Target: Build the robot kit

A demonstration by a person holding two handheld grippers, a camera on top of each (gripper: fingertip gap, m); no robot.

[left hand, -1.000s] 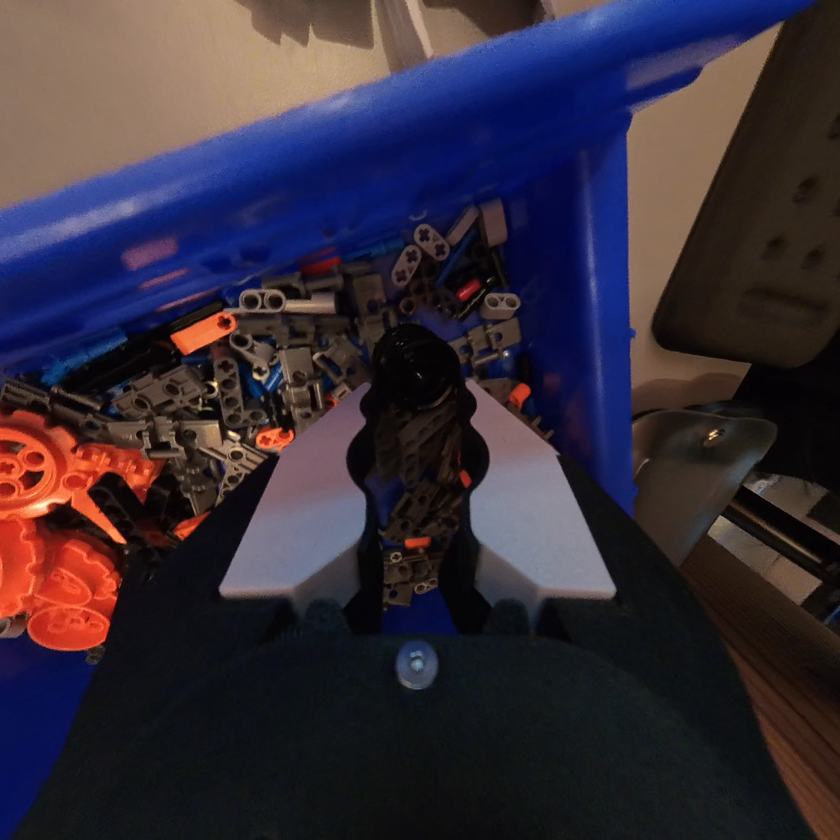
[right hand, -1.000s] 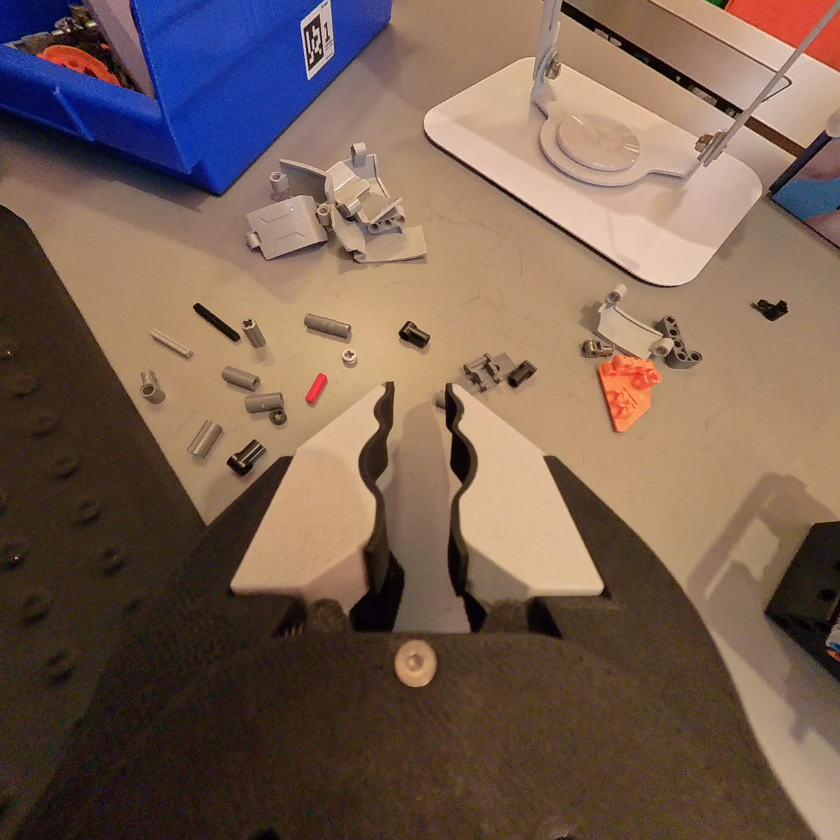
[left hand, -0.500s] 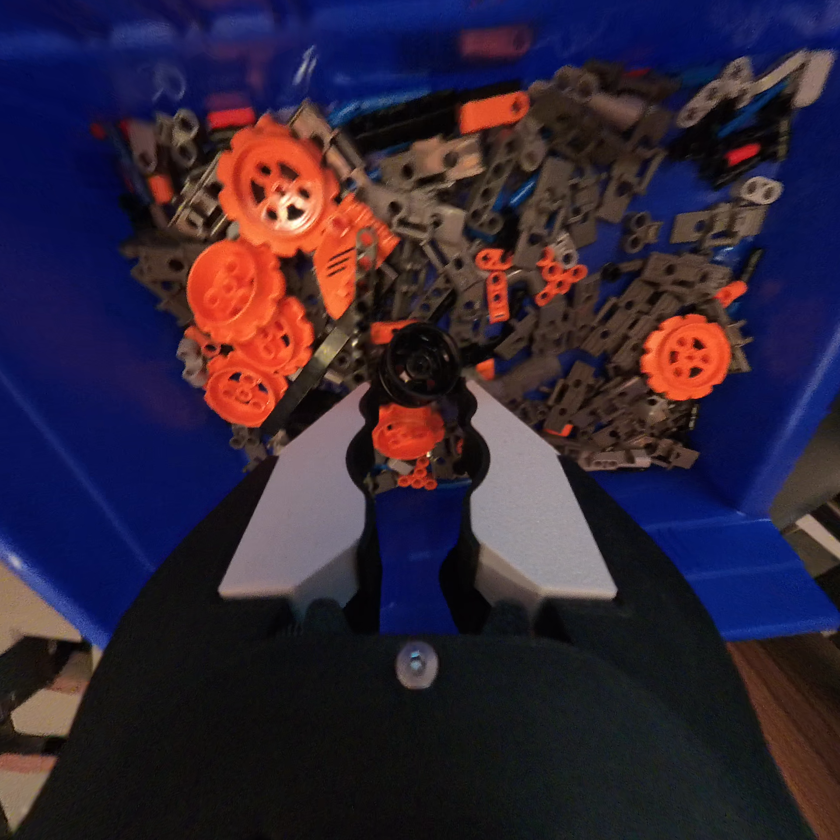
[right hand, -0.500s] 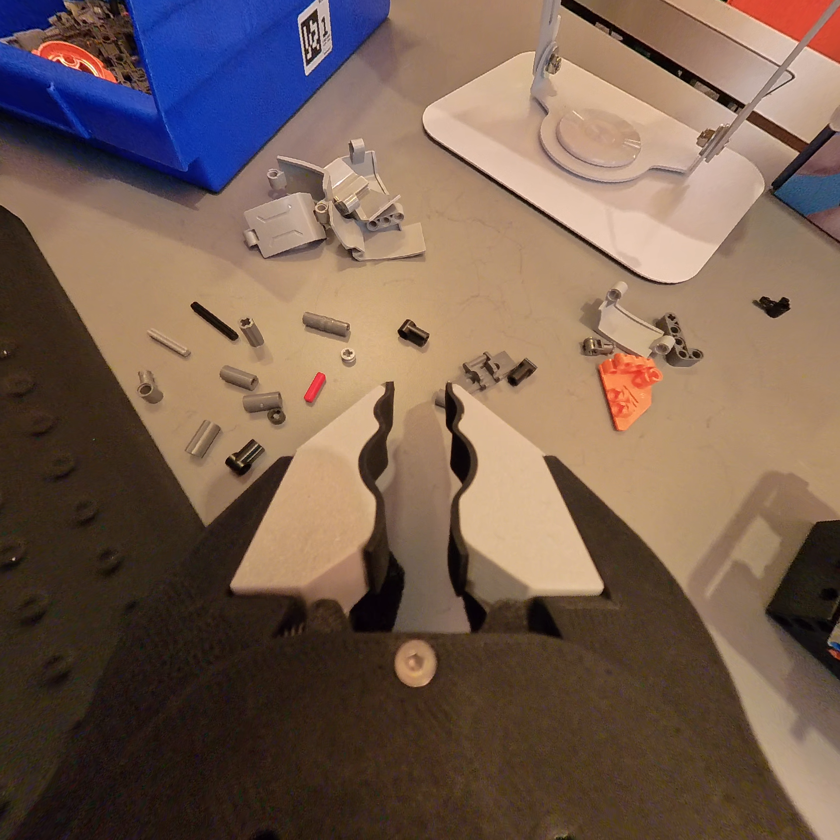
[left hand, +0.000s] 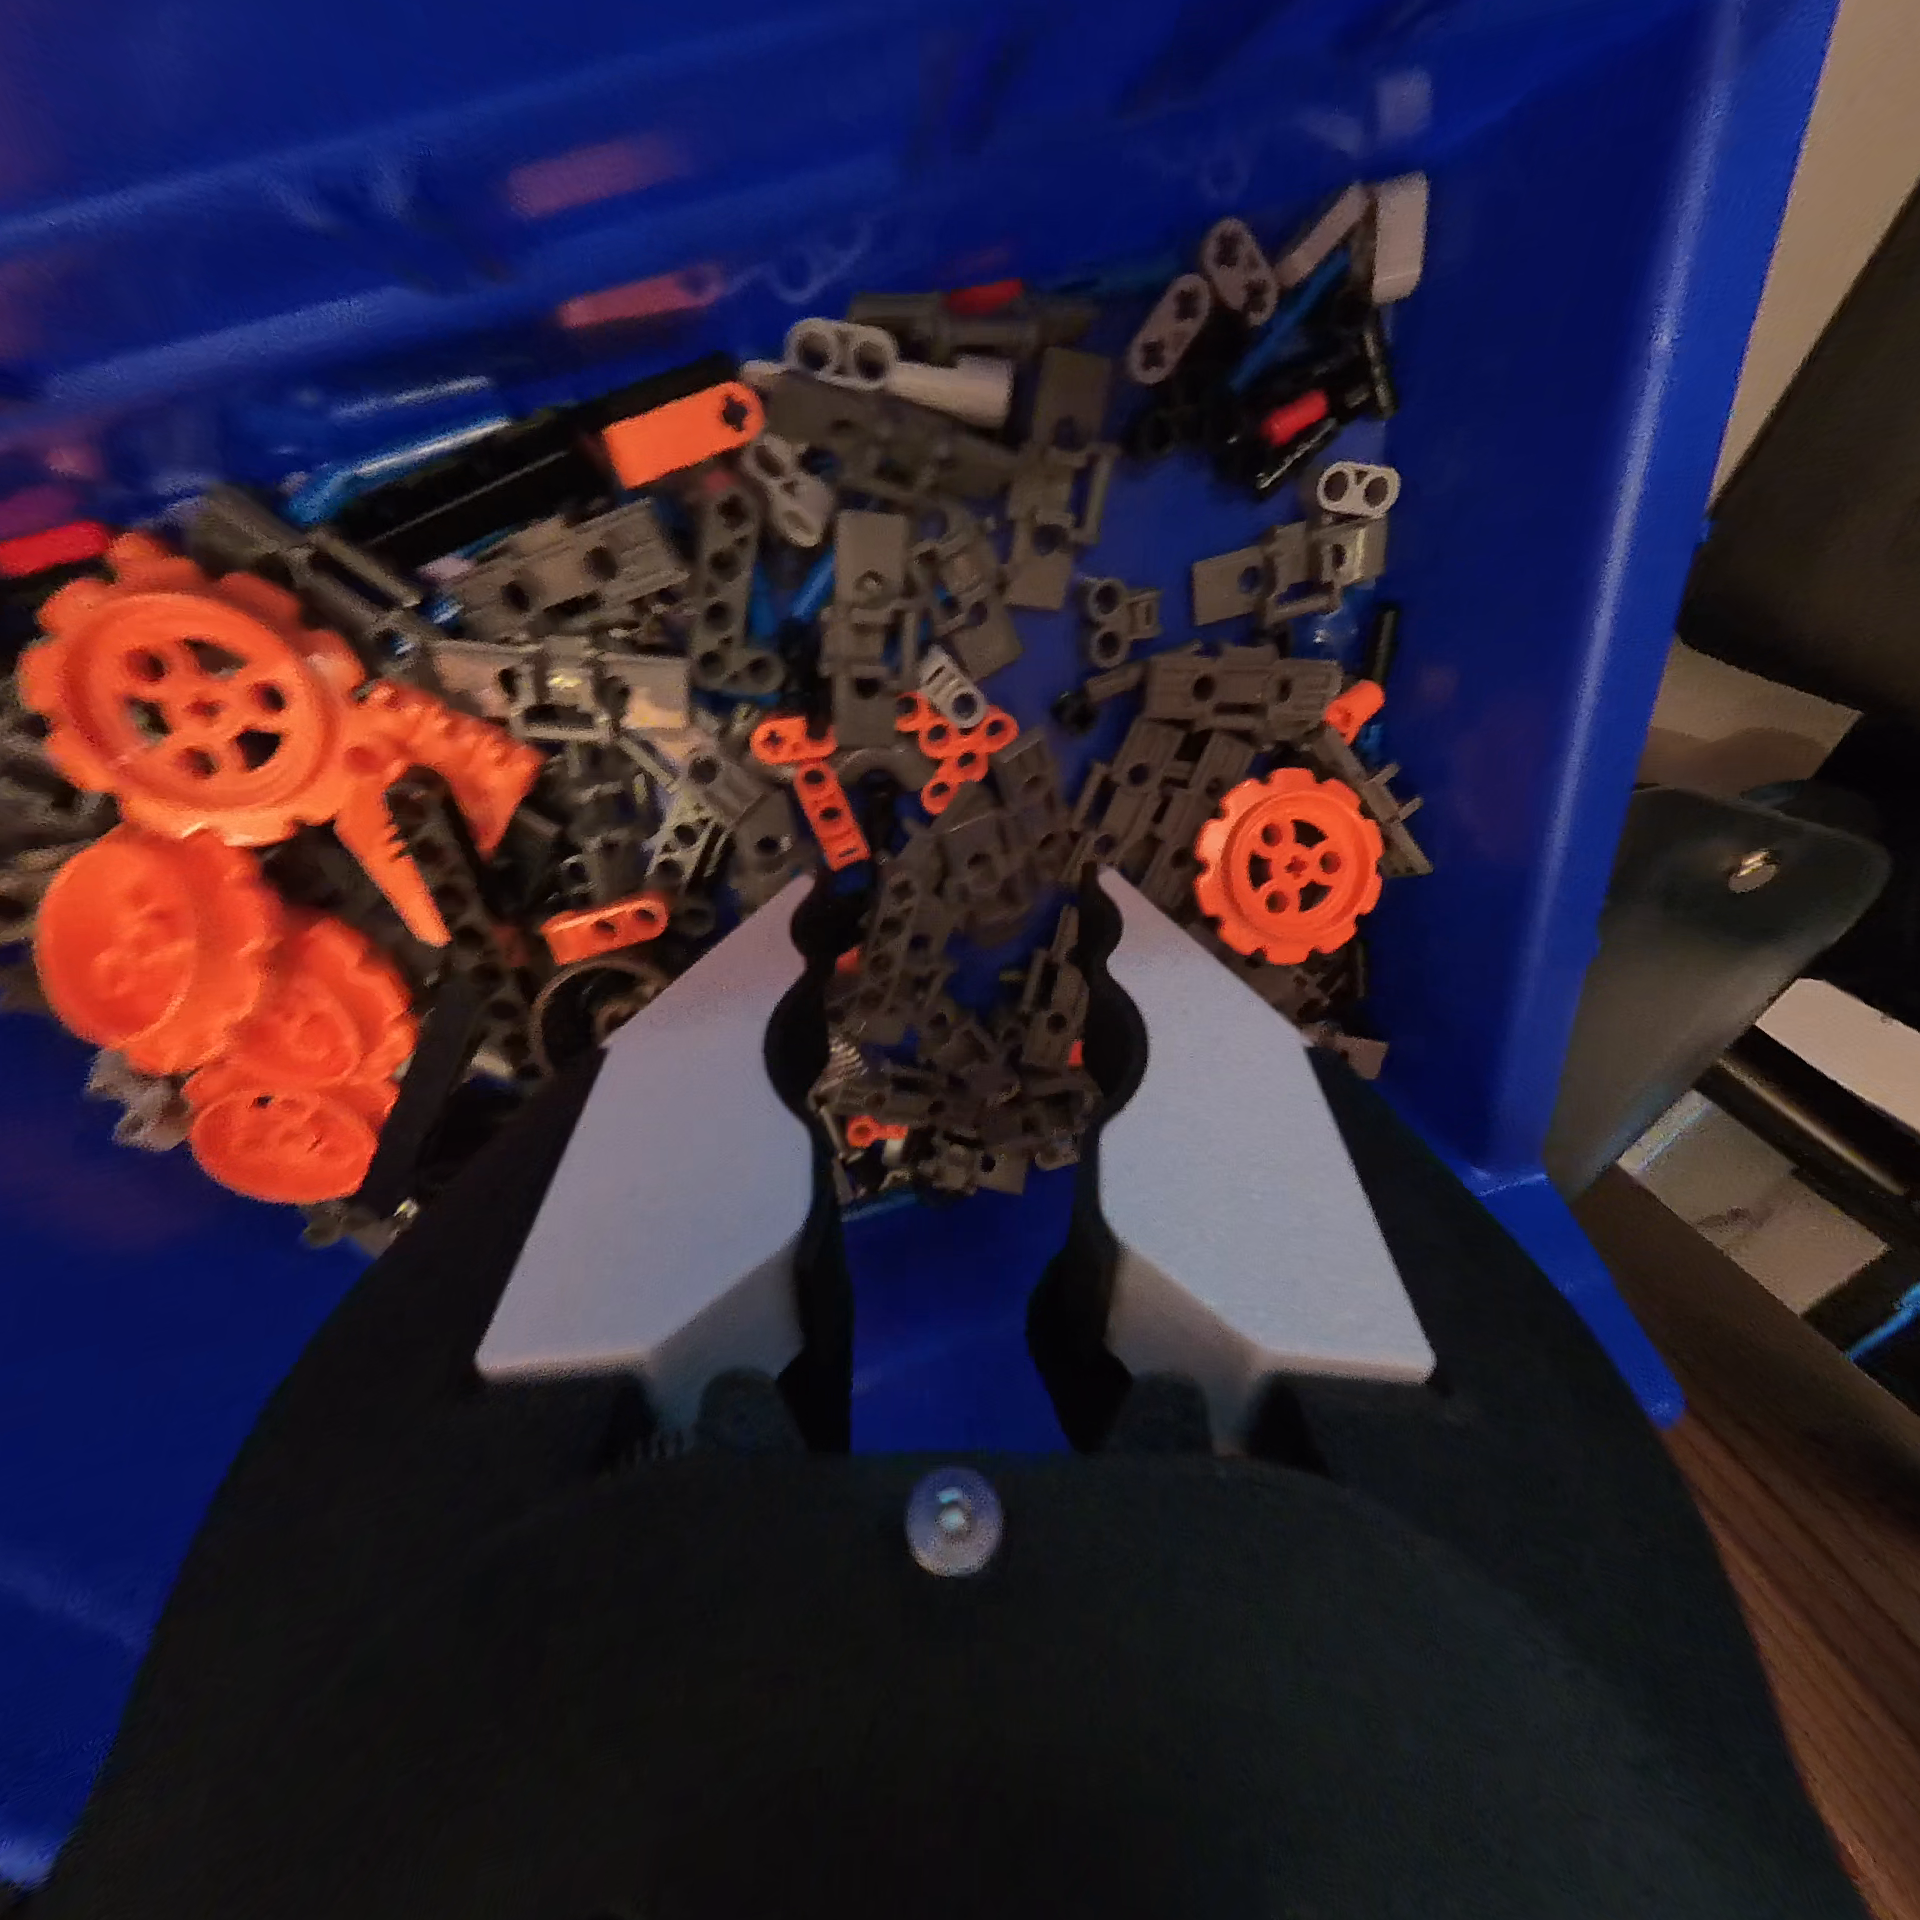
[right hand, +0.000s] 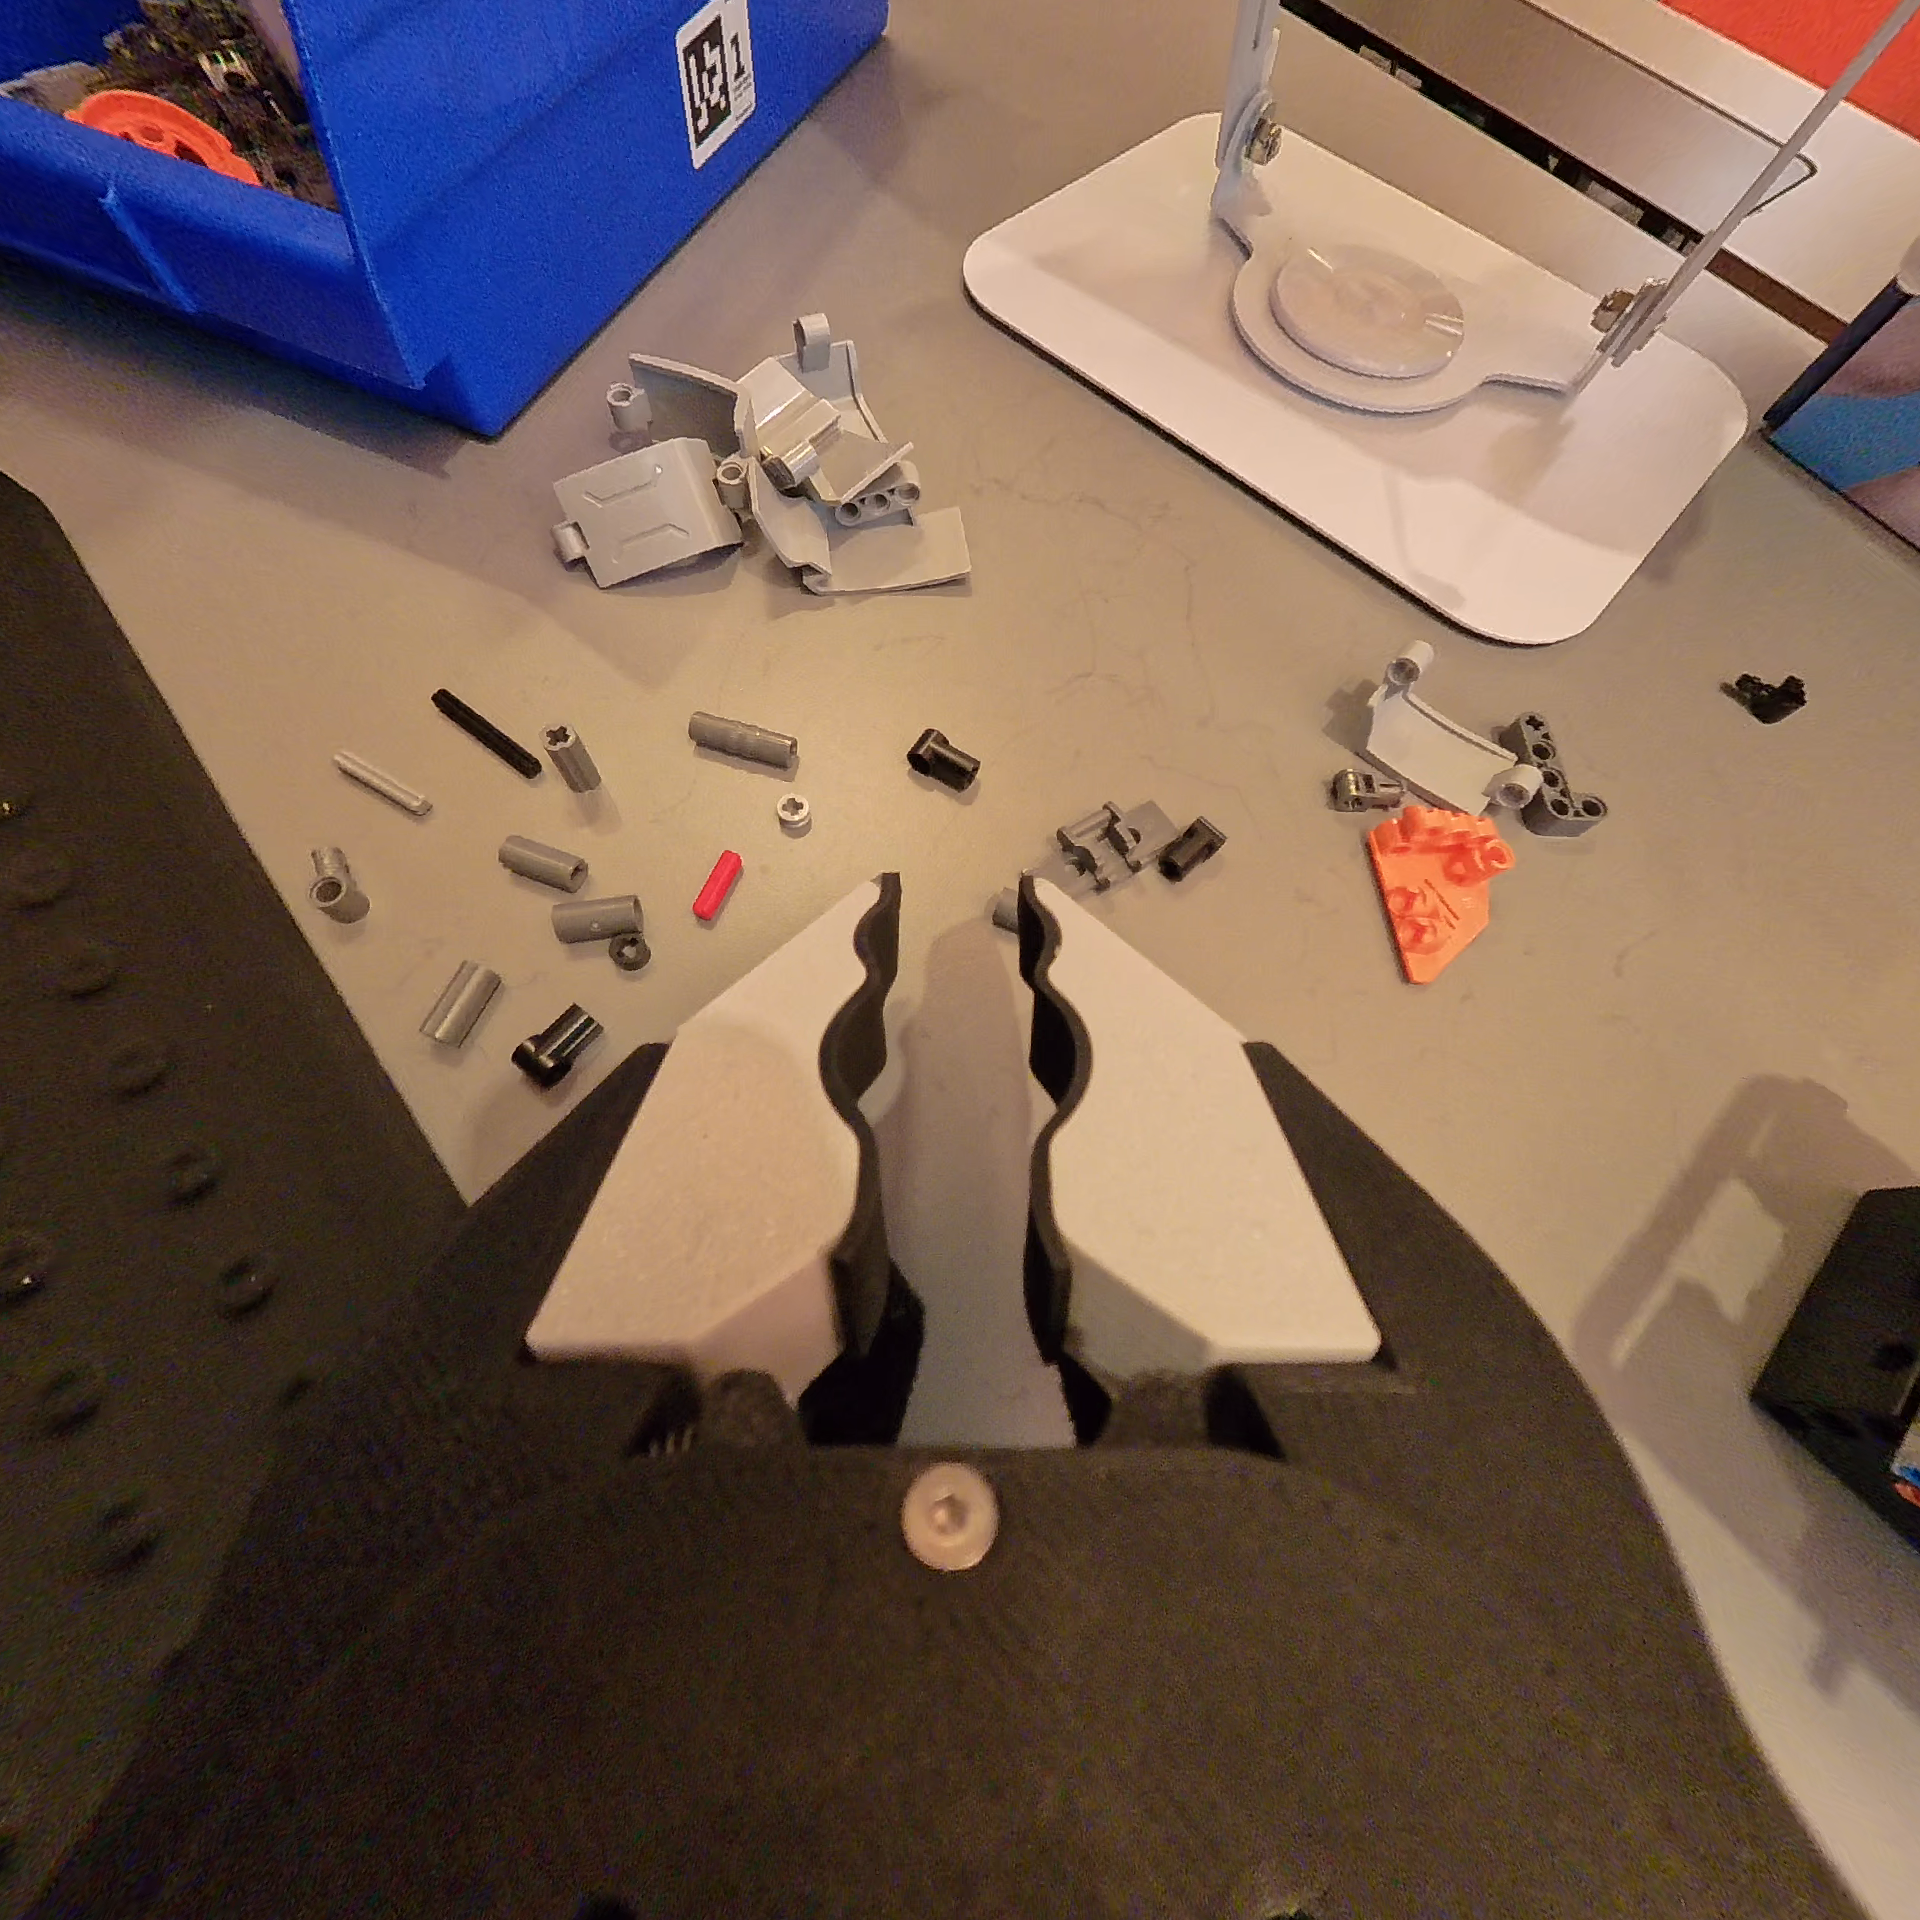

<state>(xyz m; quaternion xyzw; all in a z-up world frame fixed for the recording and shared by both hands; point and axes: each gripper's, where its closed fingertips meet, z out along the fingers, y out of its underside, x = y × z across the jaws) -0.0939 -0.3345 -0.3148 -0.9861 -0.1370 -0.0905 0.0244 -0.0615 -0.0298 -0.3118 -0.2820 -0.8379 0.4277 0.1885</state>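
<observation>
My left gripper (left hand: 951, 883) is open and empty, low over a heap of grey, black and orange building parts in a blue bin (left hand: 1507, 520). A small black wheel (left hand: 582, 1008) lies in the heap just left of my left finger. Orange gear wheels lie at the left (left hand: 187, 707) and at the right (left hand: 1288, 862). My right gripper (right hand: 958, 883) hovers over a grey table (right hand: 1143, 644), its jaws a narrow gap apart with nothing between them. A red pin (right hand: 717, 885) and a small grey clip piece (right hand: 1101, 842) lie just ahead of it.
The blue bin (right hand: 499, 208) stands at the table's far left. Grey panels (right hand: 748, 478), loose pins (right hand: 743, 740), an orange wedge (right hand: 1439, 883), a white stand base (right hand: 1351, 468) and a black box (right hand: 1849, 1340) lie around. A black studded surface (right hand: 104, 1039) fills the left. My hands' fingertips stand some 30 cm from each other. To reach the small grey clip piece (right hand: 1101, 842) in a straight line is about 4 cm for my right fingers, about 30 cm for my left.
My left gripper has swung over the bin, opened and let go of the black wheel, which now lies in the heap. My right gripper has barely moved.
</observation>
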